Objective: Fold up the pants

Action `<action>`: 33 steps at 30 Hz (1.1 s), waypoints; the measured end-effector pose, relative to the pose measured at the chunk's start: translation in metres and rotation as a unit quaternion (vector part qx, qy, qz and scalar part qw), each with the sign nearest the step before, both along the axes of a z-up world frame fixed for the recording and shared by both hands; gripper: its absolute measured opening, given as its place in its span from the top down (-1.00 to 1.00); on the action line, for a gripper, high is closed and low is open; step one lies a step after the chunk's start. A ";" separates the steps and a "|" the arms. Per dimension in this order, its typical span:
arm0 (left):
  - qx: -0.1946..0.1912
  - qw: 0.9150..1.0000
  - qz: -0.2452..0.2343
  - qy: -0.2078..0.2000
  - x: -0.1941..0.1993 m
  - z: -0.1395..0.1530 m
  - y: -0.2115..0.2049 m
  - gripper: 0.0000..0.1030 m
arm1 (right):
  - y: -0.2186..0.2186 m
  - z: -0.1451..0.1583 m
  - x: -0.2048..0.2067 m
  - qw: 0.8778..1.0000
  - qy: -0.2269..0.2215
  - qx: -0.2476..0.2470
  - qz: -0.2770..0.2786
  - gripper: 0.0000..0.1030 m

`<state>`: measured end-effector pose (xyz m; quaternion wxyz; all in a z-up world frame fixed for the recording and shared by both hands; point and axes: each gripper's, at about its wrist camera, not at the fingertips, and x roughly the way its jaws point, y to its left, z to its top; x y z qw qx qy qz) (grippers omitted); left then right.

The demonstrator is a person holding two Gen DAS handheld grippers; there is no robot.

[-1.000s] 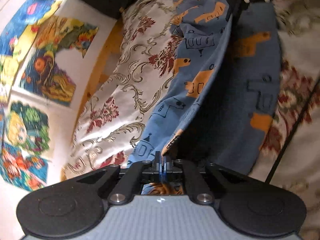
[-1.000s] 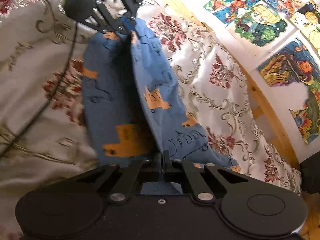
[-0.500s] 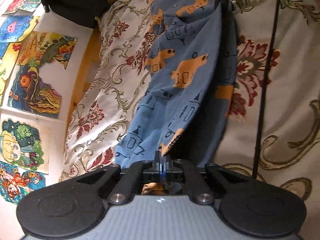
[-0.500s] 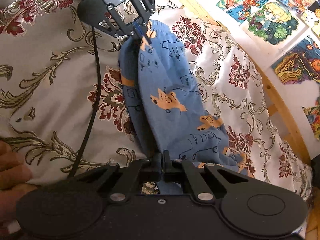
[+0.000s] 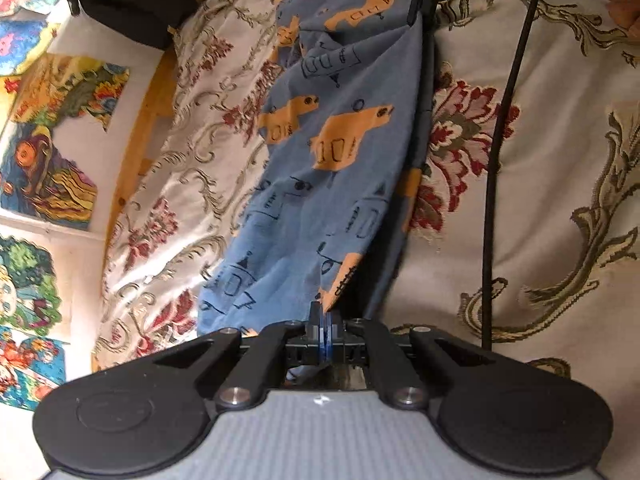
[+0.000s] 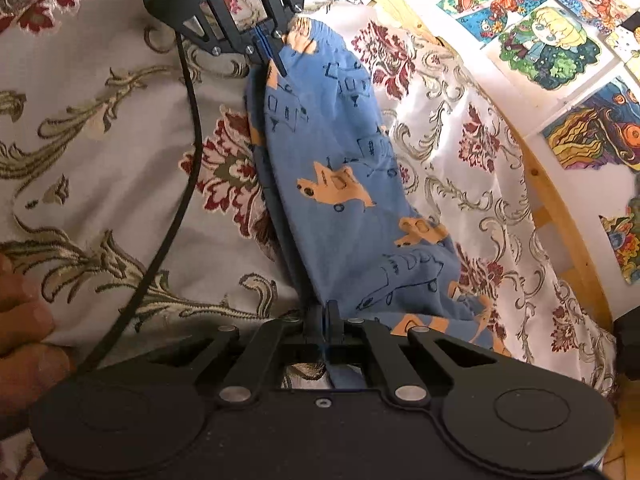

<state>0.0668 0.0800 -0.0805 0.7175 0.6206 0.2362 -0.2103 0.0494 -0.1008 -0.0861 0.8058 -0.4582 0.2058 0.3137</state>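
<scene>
I see a cream satin bedspread with red flowers and olive-gold scrolls (image 5: 540, 128) filling most of both wrist views. It lies against a pale wooden bed rail (image 6: 560, 216), and behind that is a white wall covered with colourful hand-drawn pictures (image 6: 548, 36).

On the bedspread lie the blue cotton pants printed with orange planes and dark line-drawn vehicles (image 6: 340, 184). They are stretched in a long band between my two grippers, with their near edge lifted off the spread and the far part draped toward the rail.

A thin black cable (image 5: 500, 160) runs across the bedspread beside the pants.

My left gripper (image 5: 323, 320) has its jaws pressed together, pinching one end of the pants. My right gripper (image 6: 324, 316) is likewise clamped tight on the opposite end of the fabric.

A person's fingers (image 6: 24, 320) show at the left edge of the right wrist view.
</scene>
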 end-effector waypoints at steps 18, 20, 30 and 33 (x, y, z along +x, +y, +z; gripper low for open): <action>-0.287 0.946 0.136 0.057 0.007 0.065 -0.068 -0.63 | -0.147 0.065 0.021 0.943 0.048 0.197 -0.264 -0.98; -0.310 0.939 0.135 0.053 0.006 0.069 -0.093 -0.63 | -0.163 0.063 0.024 0.932 0.043 0.219 -0.284 -0.98; -0.291 0.952 0.063 0.069 0.005 0.049 -0.207 -0.68 | -0.219 0.063 0.050 0.909 0.008 0.264 -0.322 -0.98; -0.278 0.956 0.059 0.073 0.014 0.038 -0.224 -0.68 | -0.239 0.064 0.058 0.892 0.008 0.303 -0.335 -0.98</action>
